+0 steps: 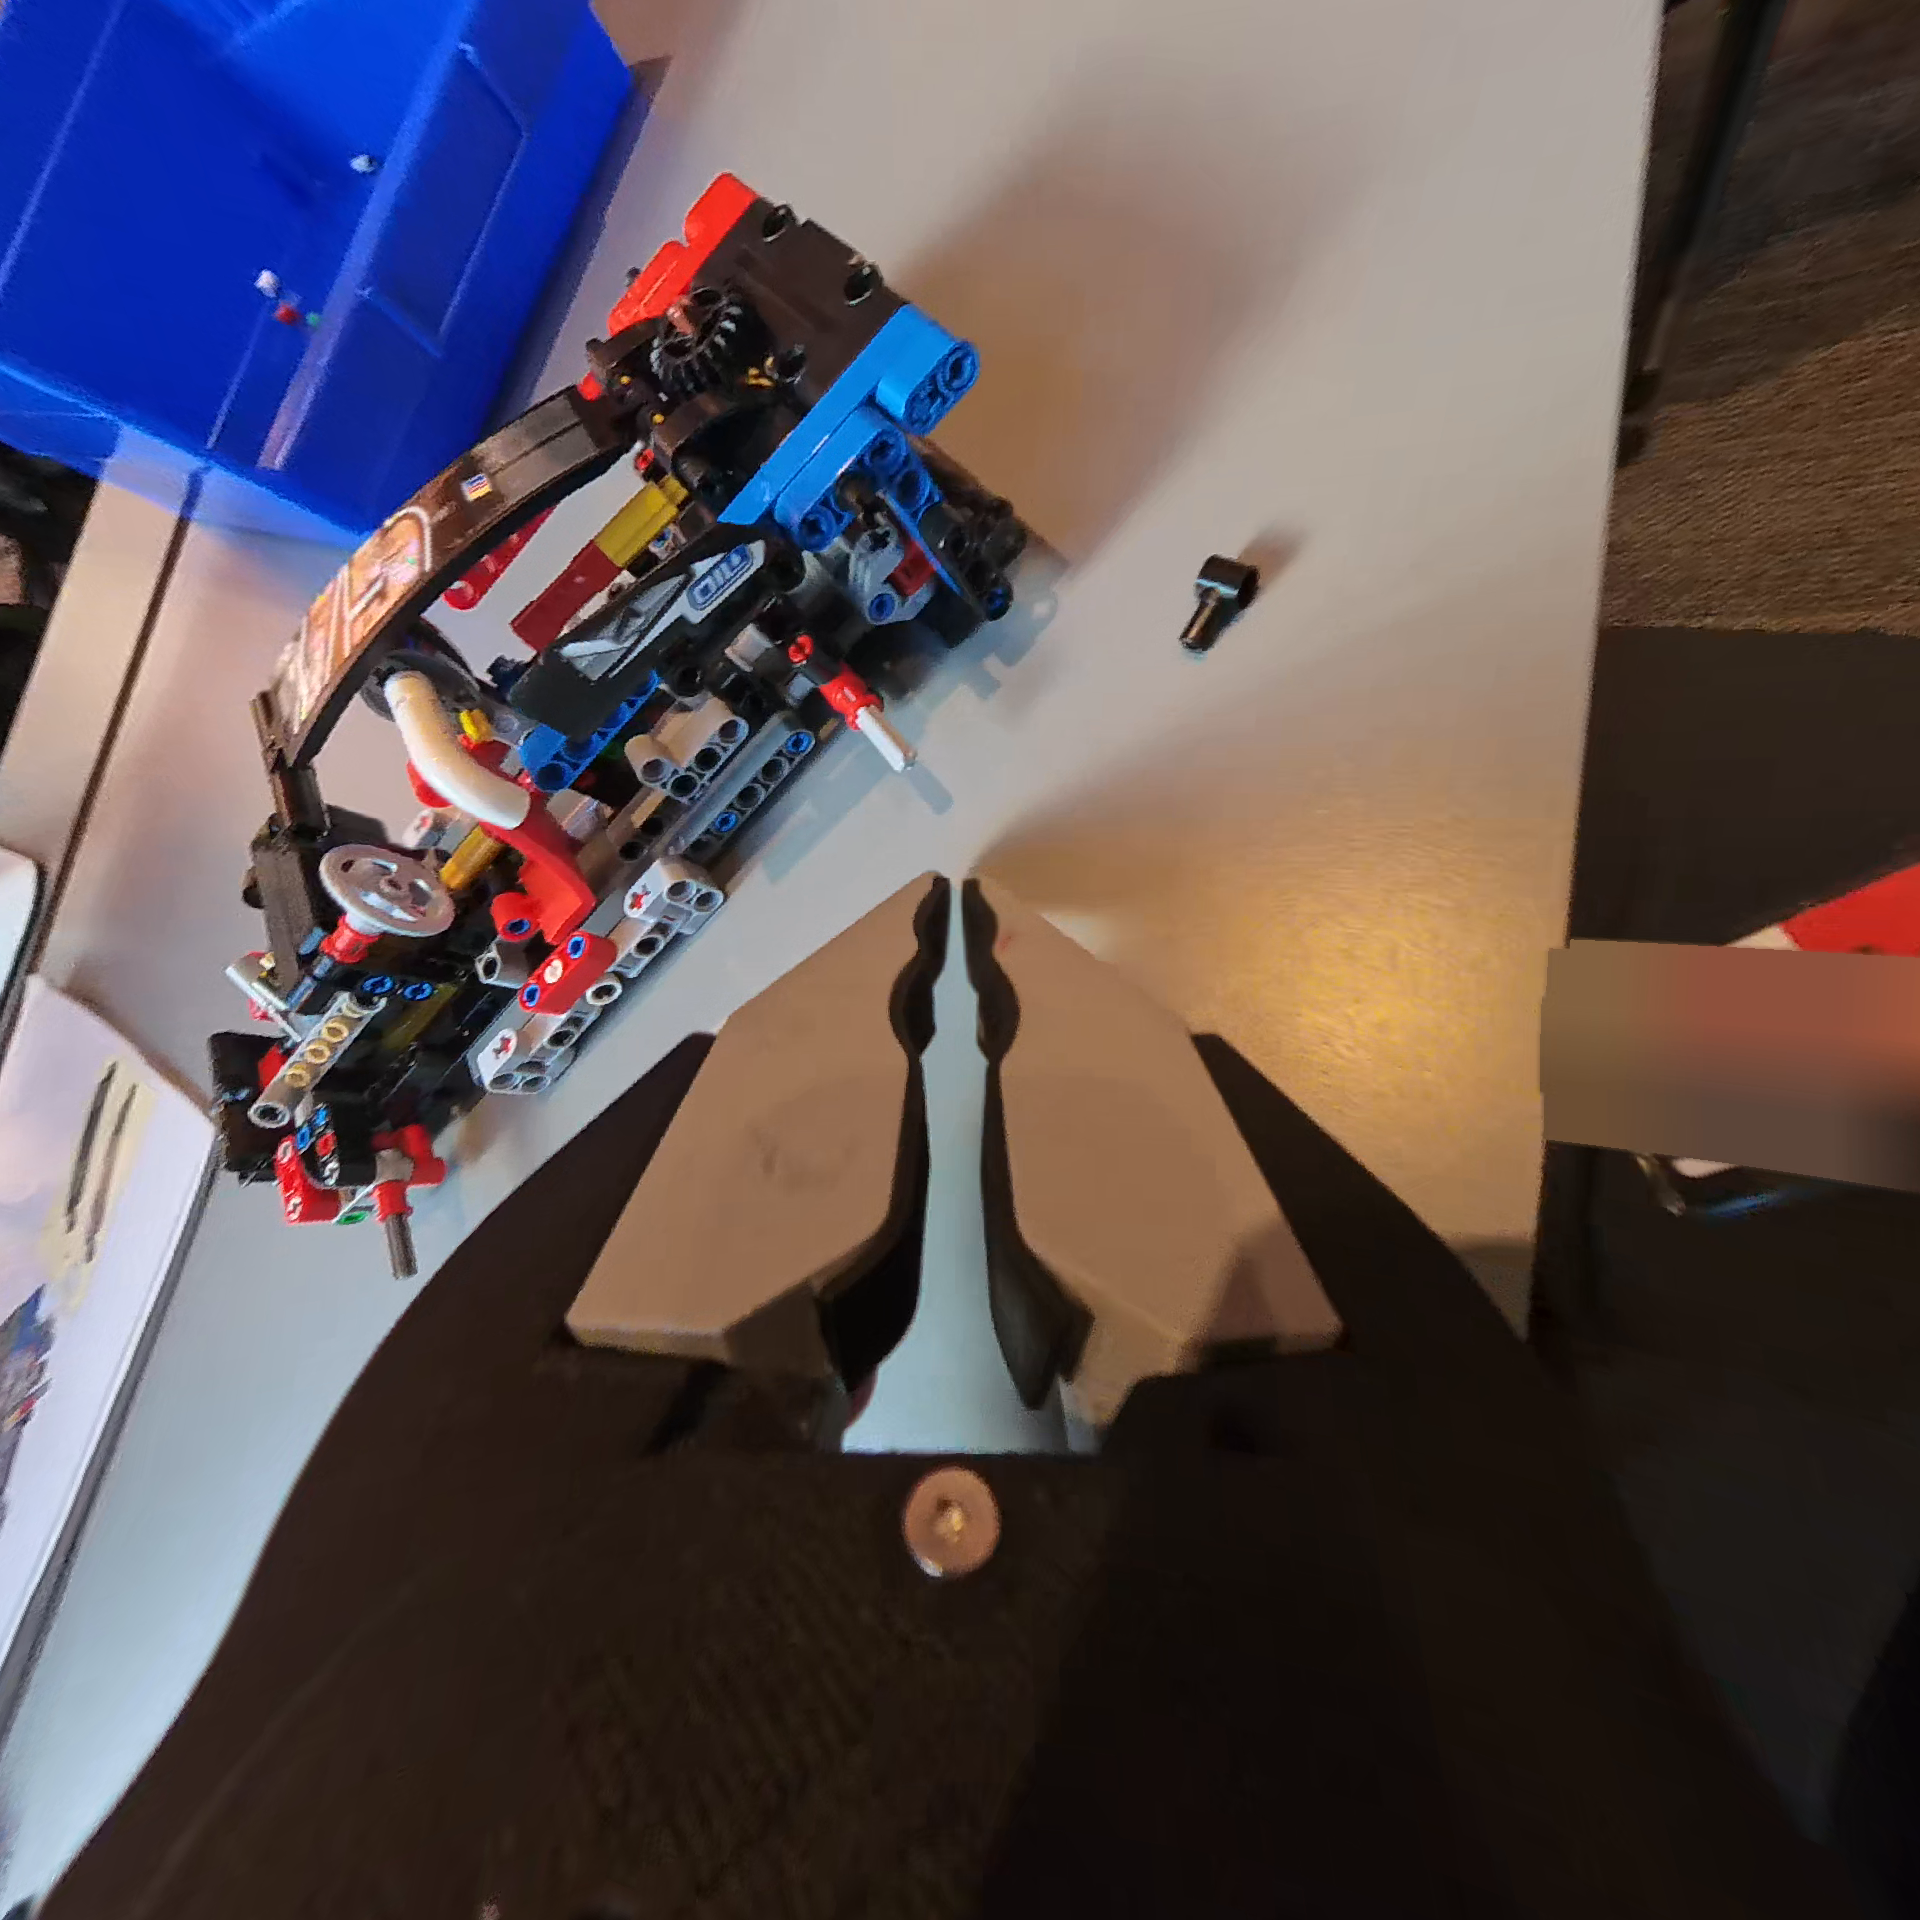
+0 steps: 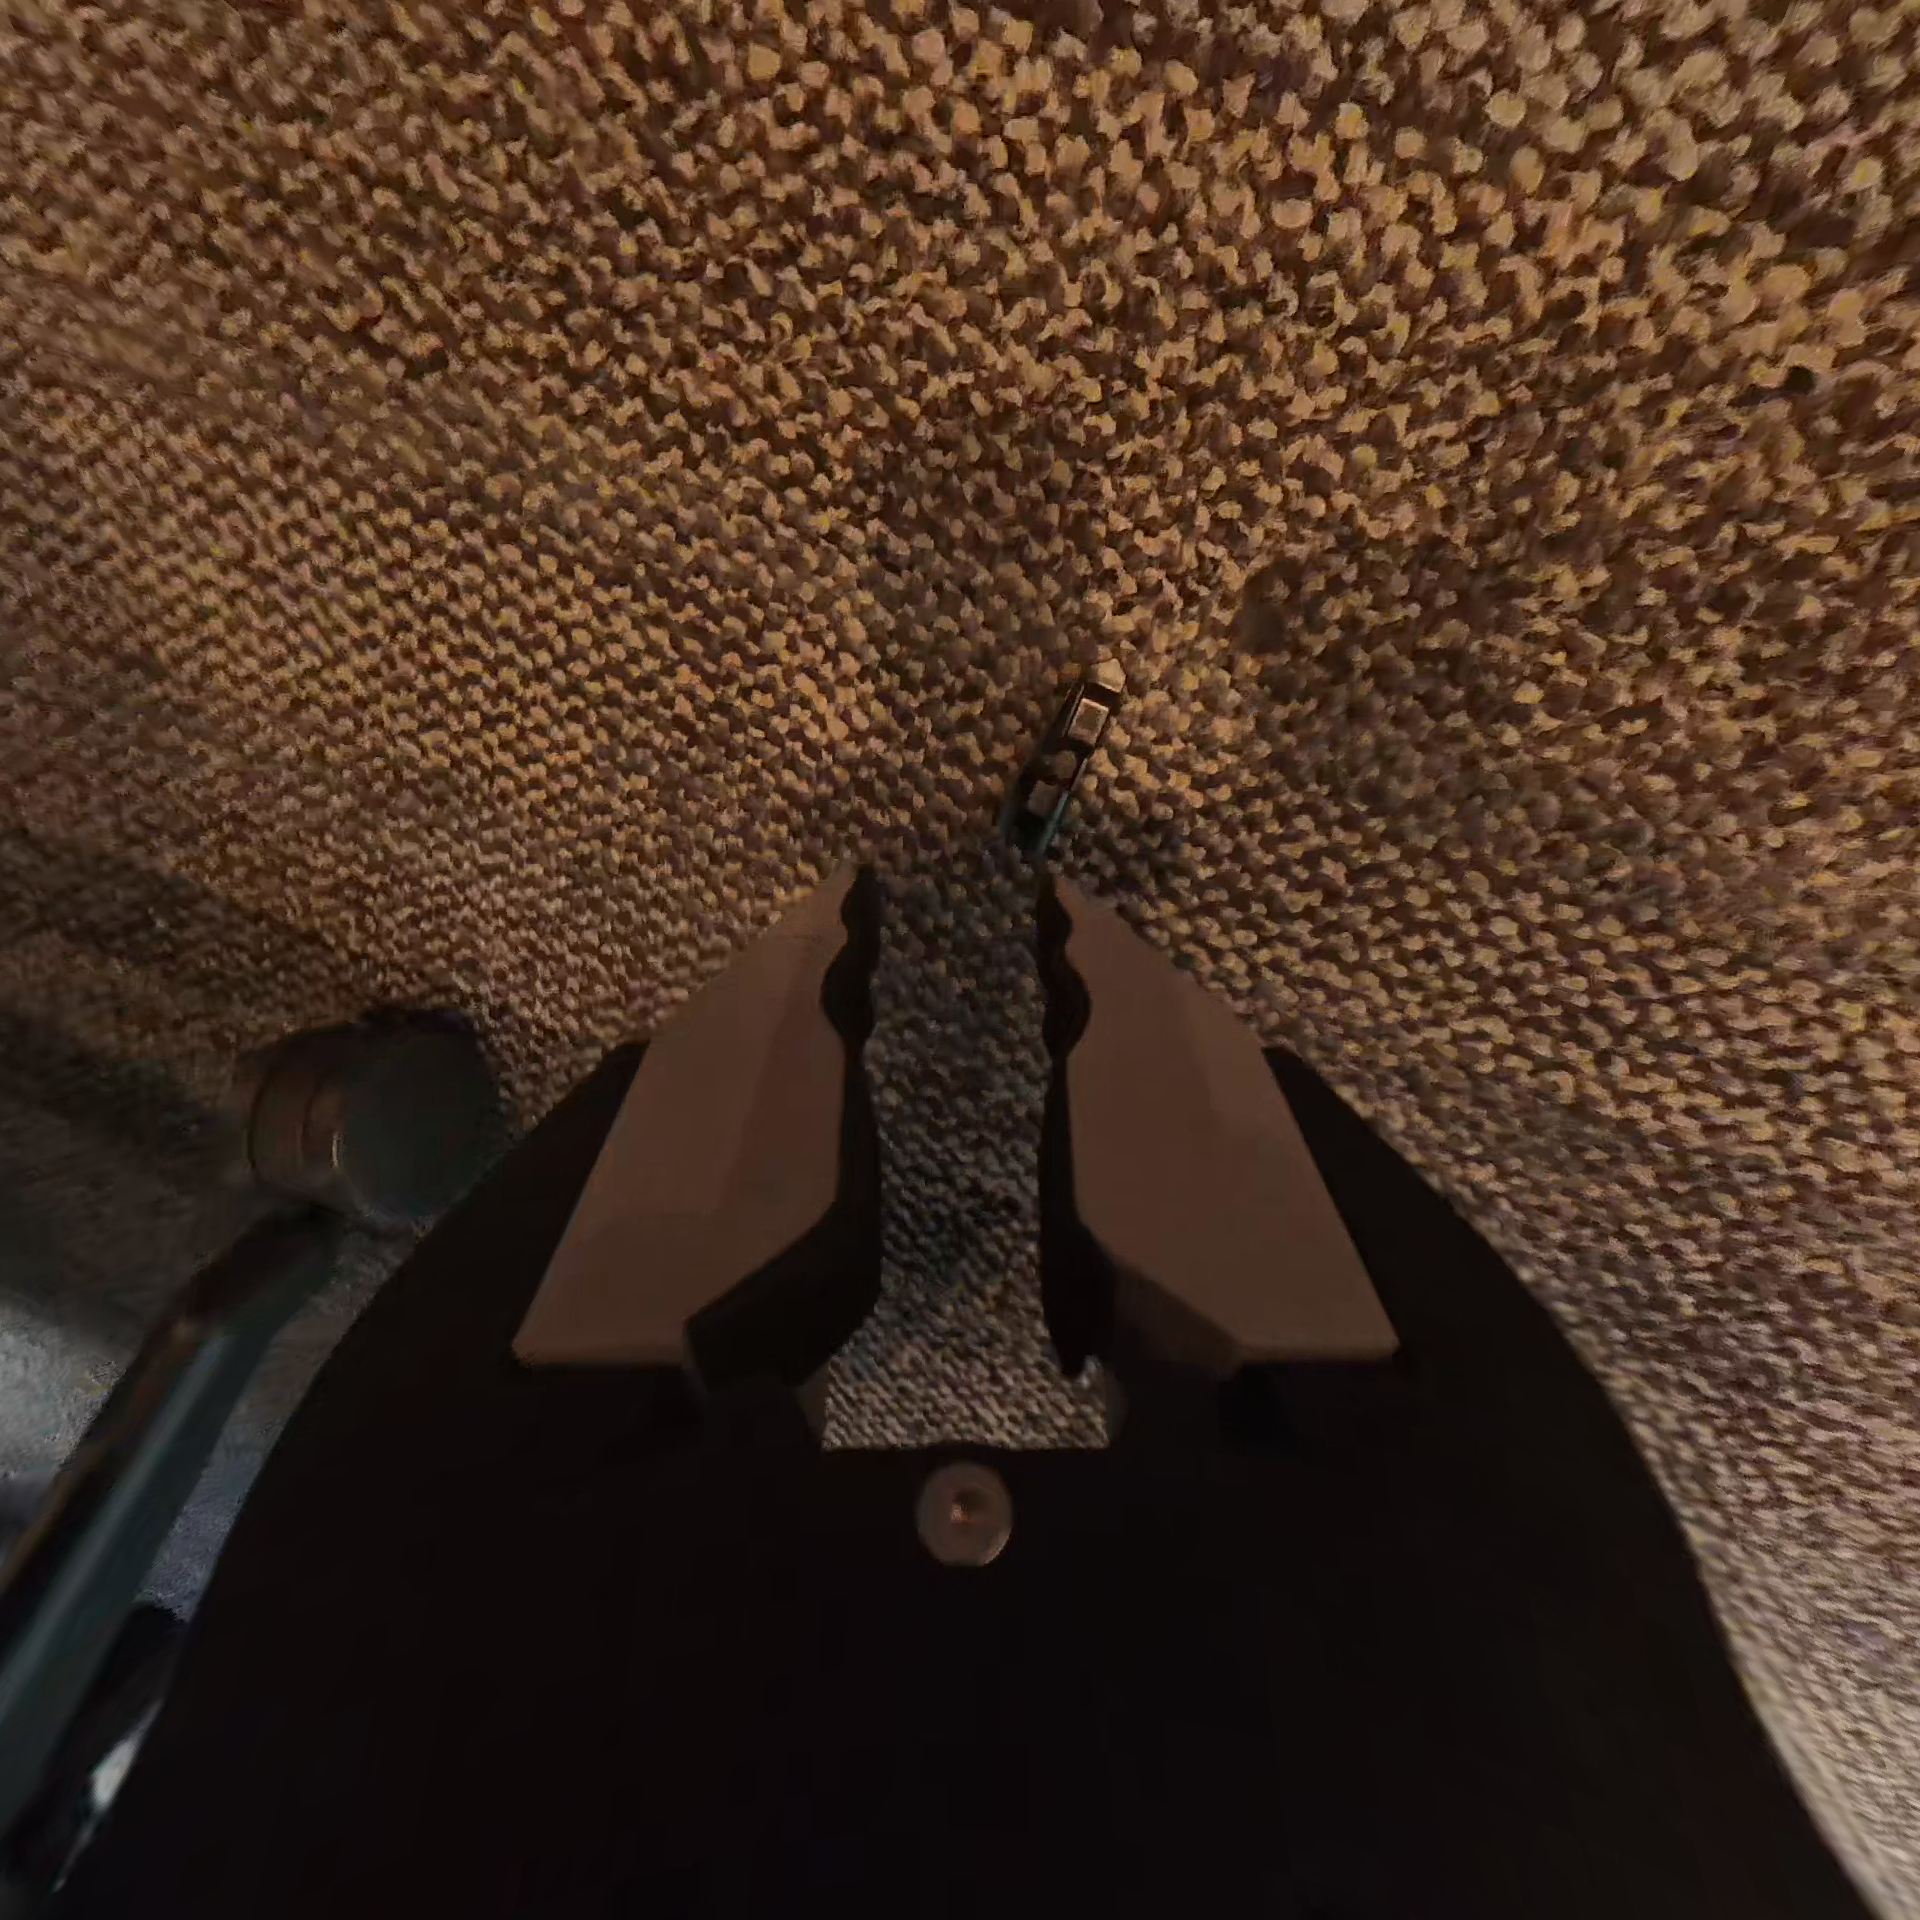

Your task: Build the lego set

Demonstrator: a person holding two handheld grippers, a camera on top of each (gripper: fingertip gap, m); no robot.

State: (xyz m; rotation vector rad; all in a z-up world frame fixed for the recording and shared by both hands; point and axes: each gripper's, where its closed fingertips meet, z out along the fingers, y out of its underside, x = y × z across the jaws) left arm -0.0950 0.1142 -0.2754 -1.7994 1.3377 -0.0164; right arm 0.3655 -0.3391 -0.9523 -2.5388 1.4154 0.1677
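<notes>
In the left wrist view a half-built Lego vehicle [image 1: 623, 707] of black, blue, red and grey parts lies on the white table [image 1: 1299, 260]. A small black connector piece [image 1: 1218, 597] lies loose to its right. My left gripper [image 1: 956, 883] is shut and empty, hovering just right of the model's near side. In the right wrist view my right gripper [image 2: 951, 883] is open and points down at brown carpet [image 2: 935, 364]. A small dark Lego piece [image 2: 1062, 764] lies on the carpet just beyond the right fingertip [image 2: 1060, 899], apart from it.
A blue bin [image 1: 260, 229] stands behind the model. A printed booklet [image 1: 73, 1247] lies at the table's left. The table's right edge [image 1: 1610, 520] drops to dark carpet. In the right wrist view a chair caster [image 2: 374, 1112] and leg stand at lower left.
</notes>
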